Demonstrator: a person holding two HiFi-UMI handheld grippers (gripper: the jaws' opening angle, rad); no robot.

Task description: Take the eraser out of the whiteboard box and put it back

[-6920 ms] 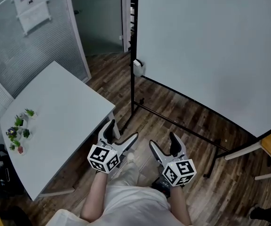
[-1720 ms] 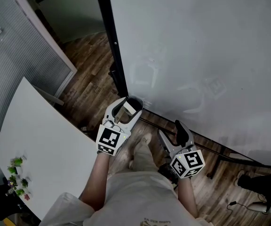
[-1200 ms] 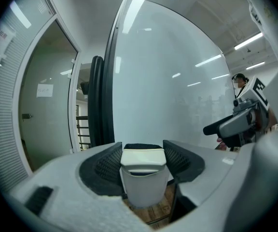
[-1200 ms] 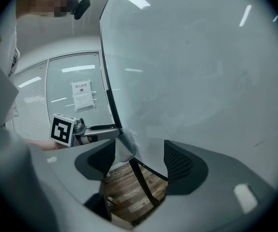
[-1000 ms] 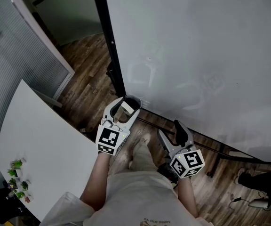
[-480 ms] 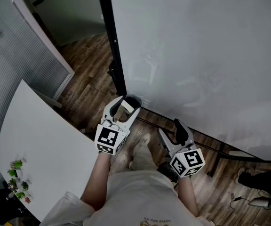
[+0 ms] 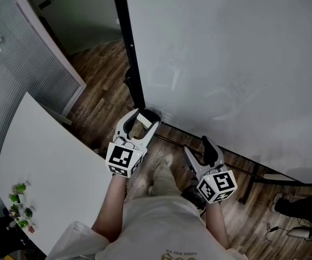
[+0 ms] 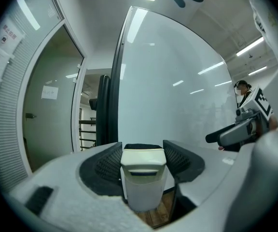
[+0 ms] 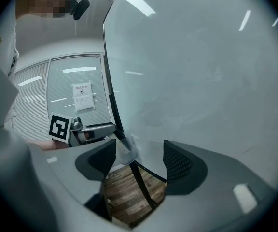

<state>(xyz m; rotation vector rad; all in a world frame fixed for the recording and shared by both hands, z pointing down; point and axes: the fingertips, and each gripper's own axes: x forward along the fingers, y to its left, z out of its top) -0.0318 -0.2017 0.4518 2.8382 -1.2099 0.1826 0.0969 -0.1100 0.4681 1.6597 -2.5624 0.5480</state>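
**Left gripper view: eraser clamped in L tongs**

L tongs (image 8: 142,164) grip a cream plastic block eraser (image 8: 143,178) w/ black felt on its far end. Both ribbed pads press its sides, and it stands upright between them.

In head view the eraser sits at the lower-left corner of the large white whiteboard (image 7: 226,64), right at the small white whiteboard box (image 7: 156,114) by the black frame post. Cannot tell whether it is inside the box.

R tongs (image 9: 139,159) stand wide w/ nothing held. Only dark wood floor (image 9: 129,197) and frame show thru the gap. They are apart from the box, near the board's lower edge.
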